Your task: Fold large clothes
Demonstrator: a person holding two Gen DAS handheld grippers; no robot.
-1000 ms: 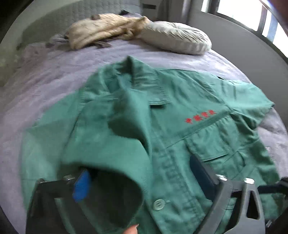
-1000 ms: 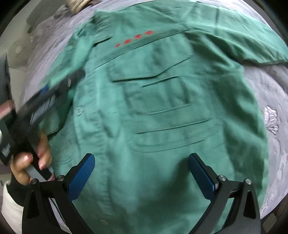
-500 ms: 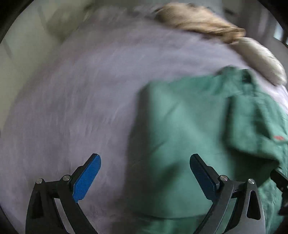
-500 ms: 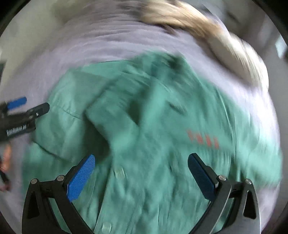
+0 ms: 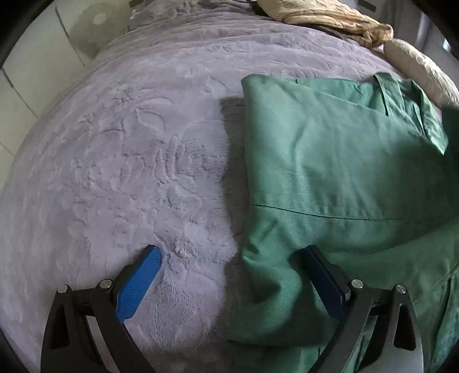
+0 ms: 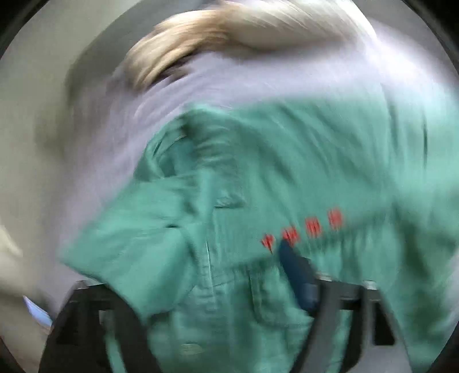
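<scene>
- The green jacket (image 5: 330, 172) lies on the bed (image 5: 129, 157), one side already folded over; the folded edge is best gripped low and kept taut
- The left gripper (image 5: 229, 275) is seen with jaws wide, straddling that edge, nothing pinched
- The right gripper (image 6: 198, 275), blurred, is closing over jacket cloth; no grip is visible yet

The jacket (image 5: 330, 172) lies on the bedspread (image 5: 129, 157), to the right. Behind it a crumpled quilt (image 5: 330, 14) lies beside a pillow (image 5: 418, 69).
</scene>
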